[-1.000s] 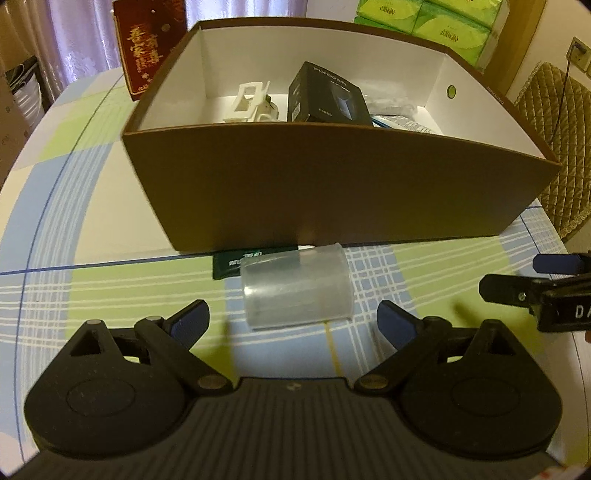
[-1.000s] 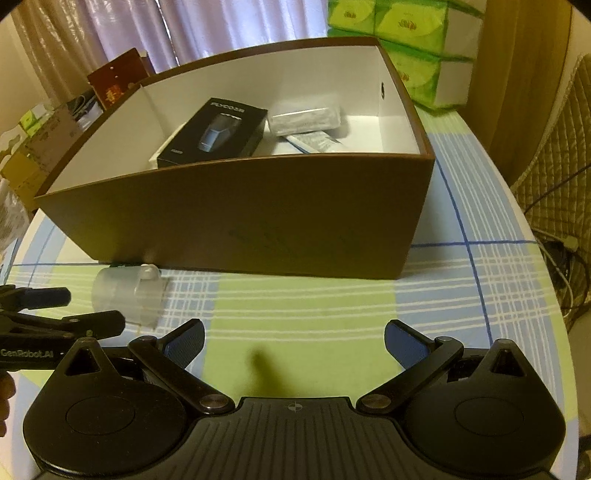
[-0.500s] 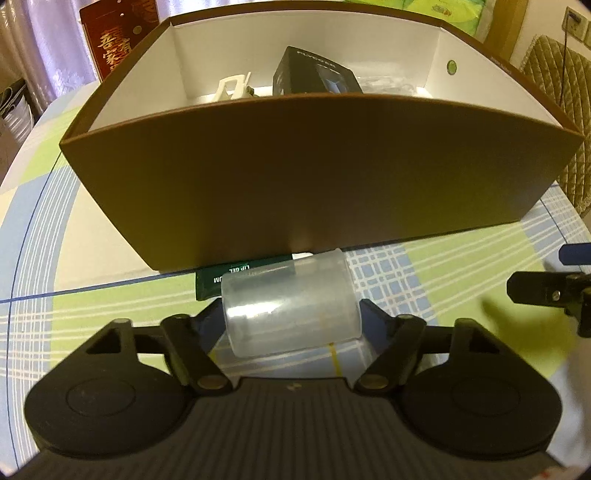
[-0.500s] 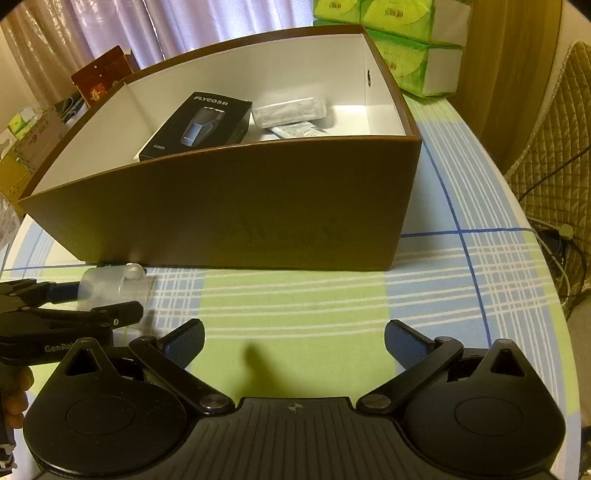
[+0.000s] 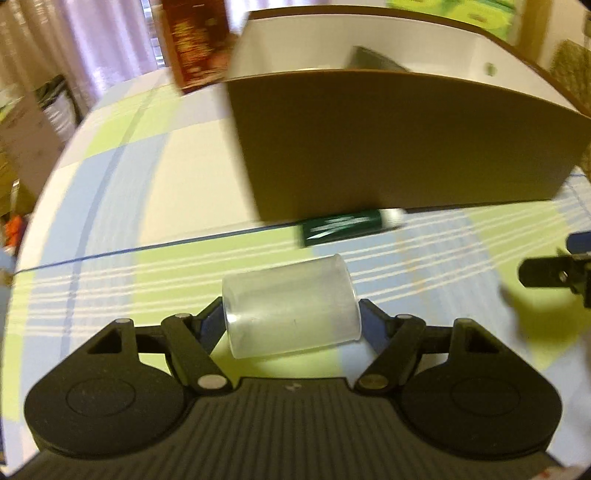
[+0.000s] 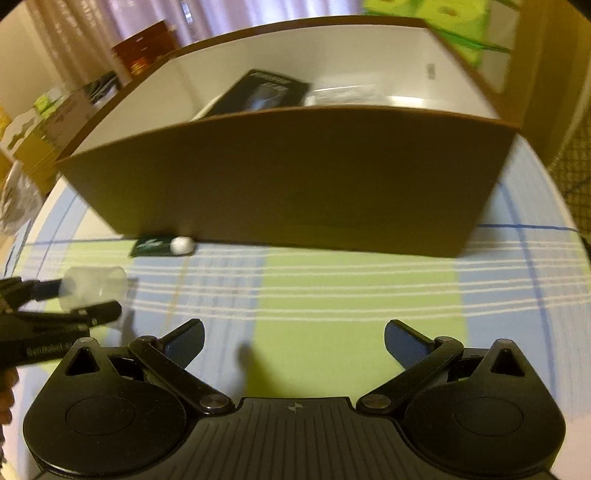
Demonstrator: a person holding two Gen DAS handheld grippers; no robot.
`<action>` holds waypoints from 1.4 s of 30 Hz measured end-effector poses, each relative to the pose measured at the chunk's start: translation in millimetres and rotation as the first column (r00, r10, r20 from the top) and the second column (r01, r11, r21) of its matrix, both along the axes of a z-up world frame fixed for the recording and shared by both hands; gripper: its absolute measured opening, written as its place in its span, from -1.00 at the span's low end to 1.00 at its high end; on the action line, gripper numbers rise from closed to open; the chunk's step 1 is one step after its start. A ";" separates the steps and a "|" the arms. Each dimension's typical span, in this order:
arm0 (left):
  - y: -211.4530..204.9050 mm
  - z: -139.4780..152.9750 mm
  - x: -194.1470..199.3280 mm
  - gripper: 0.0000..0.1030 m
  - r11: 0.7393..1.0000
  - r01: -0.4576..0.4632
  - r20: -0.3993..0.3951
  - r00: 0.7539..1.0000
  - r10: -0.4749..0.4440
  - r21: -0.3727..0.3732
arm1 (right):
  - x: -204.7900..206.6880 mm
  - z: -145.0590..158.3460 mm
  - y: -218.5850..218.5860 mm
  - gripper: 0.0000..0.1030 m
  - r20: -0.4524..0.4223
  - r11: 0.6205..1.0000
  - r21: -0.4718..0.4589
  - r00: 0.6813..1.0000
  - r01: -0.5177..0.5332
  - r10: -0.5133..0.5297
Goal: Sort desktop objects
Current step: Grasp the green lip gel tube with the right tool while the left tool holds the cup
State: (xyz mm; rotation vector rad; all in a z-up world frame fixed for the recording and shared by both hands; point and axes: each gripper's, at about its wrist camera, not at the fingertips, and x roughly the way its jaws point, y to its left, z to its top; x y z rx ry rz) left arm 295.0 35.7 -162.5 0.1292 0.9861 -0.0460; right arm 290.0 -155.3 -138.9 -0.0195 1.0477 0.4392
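Observation:
A clear plastic cup (image 5: 291,306) lies sideways between the fingers of my left gripper (image 5: 291,321), which is shut on it just above the checked tablecloth. The right wrist view shows the same cup (image 6: 94,288) held by the left gripper at the far left. A dark green tube with a white cap (image 5: 347,227) lies on the cloth against the front wall of the brown box (image 5: 388,140). The tube (image 6: 162,246) also shows in the right wrist view. My right gripper (image 6: 293,339) hangs open over the cloth in front of the box (image 6: 295,177), with nothing between its fingers.
Inside the box lie a black carton (image 6: 266,92) and a silvery packet (image 6: 347,94). A red-brown box (image 5: 195,40) stands behind it to the left, green tissue packs (image 6: 428,11) behind it to the right. The table edge curves off at the left and right.
My left gripper closed on the cup and has drawn it back and leftward from the box, uncovering the green tube. The right gripper stays open and has moved slightly.

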 end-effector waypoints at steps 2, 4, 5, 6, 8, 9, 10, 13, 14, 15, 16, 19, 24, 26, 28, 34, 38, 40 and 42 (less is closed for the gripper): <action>16.1 0.3 1.1 0.41 0.999 -0.041 0.004 0.999 0.041 0.013 | -2.7 -2.3 14.4 0.96 0.001 0.999 0.004 0.999 -0.032 0.032; 32.1 0.4 1.9 0.41 0.996 -0.085 0.009 0.996 0.085 0.027 | -5.2 -5.4 30.2 0.96 0.005 0.998 0.005 0.998 -0.066 0.066; 38.5 0.2 2.9 0.41 0.994 -0.101 0.011 0.995 0.100 0.031 | -5.6 -7.3 38.9 0.96 0.009 0.997 0.005 0.997 -0.083 0.083; 46.0 0.4 3.0 0.41 0.992 -0.118 0.014 0.993 0.117 0.034 | -5.8 -9.1 46.4 0.96 0.015 0.995 0.003 0.995 -0.095 0.095; 59.2 0.7 2.9 0.41 0.989 -0.140 0.016 0.990 0.140 0.037 | -6.6 -14.3 64.9 0.96 0.030 0.994 -0.002 0.994 -0.108 0.108; 64.9 0.7 3.1 0.41 0.988 -0.148 0.018 0.989 0.148 0.040 | -6.7 -17.2 73.5 0.96 0.037 0.994 -0.002 0.993 -0.112 0.112; 70.1 0.7 3.6 0.41 0.987 -0.156 0.019 0.988 0.156 0.044 | -6.8 -20.8 83.1 0.96 0.046 0.994 -0.006 0.993 -0.111 0.111; 81.7 0.9 6.1 0.41 0.984 -0.175 0.022 0.984 0.174 0.042 | -8.3 -28.2 107.4 0.96 0.109 0.994 -0.037 0.988 -0.107 0.111; 85.5 0.5 7.7 0.41 0.983 -0.180 0.024 0.983 0.179 0.040 | -8.6 -30.7 115.9 0.96 0.129 0.993 -0.047 0.985 -0.111 0.117; 88.1 -0.3 8.3 0.41 0.982 -0.183 0.025 0.983 0.182 0.038 | -9.3 -32.9 123.6 0.96 0.146 0.992 -0.059 0.982 -0.112 0.120; 90.8 -1.0 9.6 0.41 0.982 -0.185 0.026 0.982 0.185 0.037 | -10.1 -35.2 132.0 0.96 0.163 0.991 -0.076 0.979 -0.110 0.121; 96.3 -4.2 13.2 0.41 0.982 -0.187 0.021 0.982 0.186 0.034 | -9.0 -42.0 150.8 0.96 0.202 0.990 -0.108 0.973 -0.087 0.108; 98.9 -6.5 19.2 0.40 0.984 -0.176 0.025 0.984 0.175 0.028 | -3.3 -47.3 174.8 0.96 0.226 0.995 -0.101 0.974 0.011 0.012; 100.5 -7.1 22.1 0.40 0.984 -0.174 0.025 0.985 0.174 0.022 | 0.6 -48.8 180.6 0.95 0.232 0.993 -0.100 0.972 0.062 -0.037; 102.0 -7.6 25.0 0.39 0.985 -0.172 0.025 0.985 0.172 0.016 | 3.5 -50.0 184.1 0.95 0.235 0.990 -0.101 0.969 0.097 -0.071; 104.6 -9.4 26.4 0.39 0.986 -0.165 0.027 0.986 0.165 0.003 | 4.9 -49.9 182.7 0.58 0.257 0.987 -0.103 0.962 0.121 -0.091; 101.6 -9.2 26.1 0.39 0.990 -0.144 0.027 0.989 0.144 0.000 | 8.1 -49.1 174.1 0.58 0.235 0.989 -0.110 0.969 0.101 -0.073; 98.0 -8.7 25.0 0.38 0.992 -0.124 0.022 0.992 0.124 -0.006 | 7.9 -48.2 166.4 0.58 0.220 0.992 -0.109 0.974 0.069 -0.044; 91.7 -8.4 21.2 0.38 0.995 -0.095 0.019 0.995 0.095 -0.007 | 4.3 -46.7 154.8 0.58 0.208 0.994 -0.112 0.978 0.017 0.007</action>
